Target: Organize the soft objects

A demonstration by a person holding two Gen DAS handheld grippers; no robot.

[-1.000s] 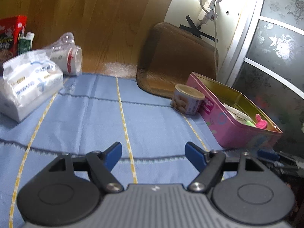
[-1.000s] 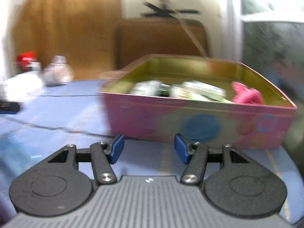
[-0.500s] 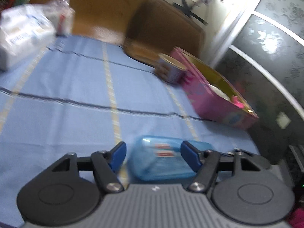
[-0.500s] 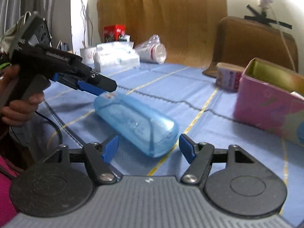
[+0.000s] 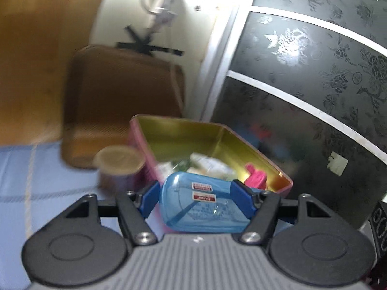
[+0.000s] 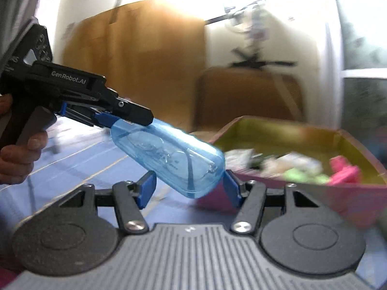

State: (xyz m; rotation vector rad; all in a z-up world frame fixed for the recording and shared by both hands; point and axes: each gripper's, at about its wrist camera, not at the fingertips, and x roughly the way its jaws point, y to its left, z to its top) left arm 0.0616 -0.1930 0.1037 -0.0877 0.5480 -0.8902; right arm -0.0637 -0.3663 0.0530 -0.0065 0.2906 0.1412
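My left gripper (image 5: 197,197) is shut on a translucent blue case (image 5: 200,207) and holds it in the air just in front of the pink tin box (image 5: 266,162). In the right wrist view the left gripper (image 6: 113,120) grips one end of the blue case (image 6: 169,154), which slants down to the right. My right gripper (image 6: 189,186) is open, its fingers on either side of the case's lower end, not pressing it. The pink tin box (image 6: 278,200) holds several soft items, among them a pink one (image 6: 346,171) and a green one (image 6: 300,176).
A round tin (image 5: 118,166) stands left of the box on the blue cloth (image 5: 36,193). A brown tray (image 5: 121,101) leans on the wall behind. A dark patterned glass door (image 5: 314,96) is at the right. A hand (image 6: 17,154) holds the left gripper.
My left gripper has closed on the blue case, lifted it off the cloth and carried it toward the pink box. My right gripper has followed, its open fingers around the case's far end.
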